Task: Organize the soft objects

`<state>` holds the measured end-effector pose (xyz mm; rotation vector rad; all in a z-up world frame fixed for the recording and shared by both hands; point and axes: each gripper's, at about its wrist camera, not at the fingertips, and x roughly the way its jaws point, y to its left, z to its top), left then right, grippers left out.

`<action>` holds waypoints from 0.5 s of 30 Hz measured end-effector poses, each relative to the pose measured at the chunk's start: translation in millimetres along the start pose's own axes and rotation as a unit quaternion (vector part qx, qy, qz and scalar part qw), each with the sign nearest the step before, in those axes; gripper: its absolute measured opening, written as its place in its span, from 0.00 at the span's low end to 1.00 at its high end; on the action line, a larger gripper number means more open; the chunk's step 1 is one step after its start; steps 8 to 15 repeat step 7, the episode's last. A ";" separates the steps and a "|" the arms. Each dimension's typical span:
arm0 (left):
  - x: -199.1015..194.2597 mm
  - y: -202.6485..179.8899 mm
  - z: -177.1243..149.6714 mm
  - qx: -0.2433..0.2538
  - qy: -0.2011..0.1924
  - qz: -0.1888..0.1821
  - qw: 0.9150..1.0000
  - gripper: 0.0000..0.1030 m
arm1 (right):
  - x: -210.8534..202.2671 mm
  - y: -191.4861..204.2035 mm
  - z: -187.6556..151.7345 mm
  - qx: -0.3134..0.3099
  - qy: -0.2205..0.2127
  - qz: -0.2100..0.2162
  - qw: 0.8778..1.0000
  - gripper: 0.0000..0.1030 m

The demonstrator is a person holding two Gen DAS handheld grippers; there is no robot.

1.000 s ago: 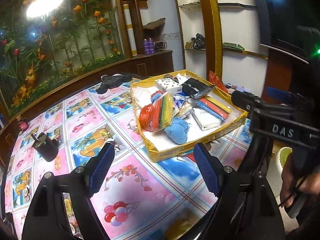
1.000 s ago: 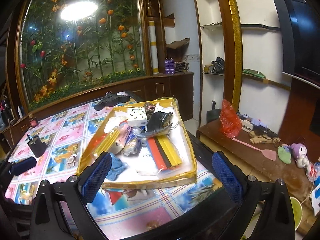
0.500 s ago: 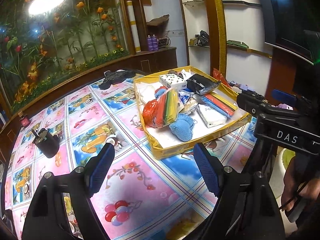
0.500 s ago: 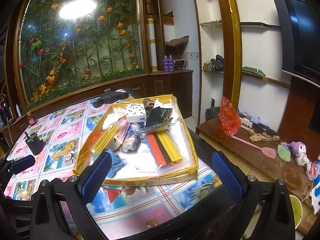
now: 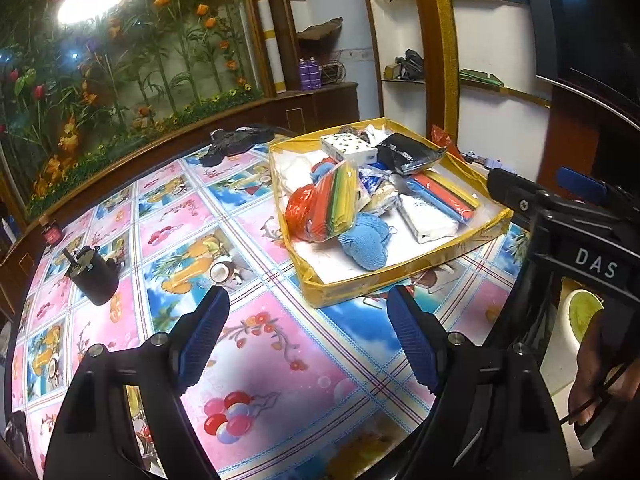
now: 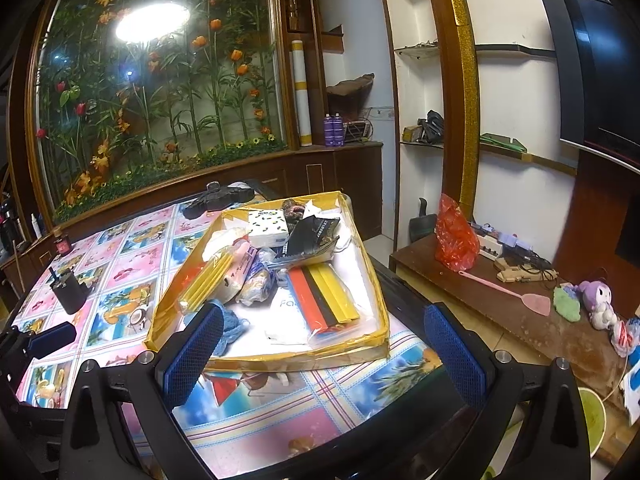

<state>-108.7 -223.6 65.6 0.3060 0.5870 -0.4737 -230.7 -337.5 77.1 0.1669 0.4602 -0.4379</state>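
A shallow gold-edged tray sits on the table's right half. It holds a blue knitted piece, a clear bag of coloured sheets, a white tissue pack, a red-black-yellow packet, a spotted white box and a black pouch. My left gripper hovers open over the cloth in front of the tray, nothing between its pads. Just short of the tray's near edge, my right gripper is open and empty.
A fruit-print cloth covers the table. A black cup stands at the left, a dark bundle at the far edge. A low wooden bench to the right carries a red bag, a pink swatter and a plush toy.
In the left wrist view the tray has drifted slightly to the right as the view tilted a little. Both grippers remain open and in place.
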 end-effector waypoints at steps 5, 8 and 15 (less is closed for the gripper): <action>4.7 8.1 -0.2 -0.016 0.013 -0.008 1.000 0.79 | 0.1 -0.2 -0.6 0.001 0.001 0.002 1.000 0.99; 5.9 8.1 -1.0 -0.015 0.013 0.001 1.000 0.79 | 0.2 0.1 -0.4 0.001 0.001 0.003 1.000 0.99; 5.9 8.1 -1.0 -0.015 0.013 0.001 1.000 0.79 | 0.2 0.1 -0.4 0.001 0.001 0.003 1.000 0.99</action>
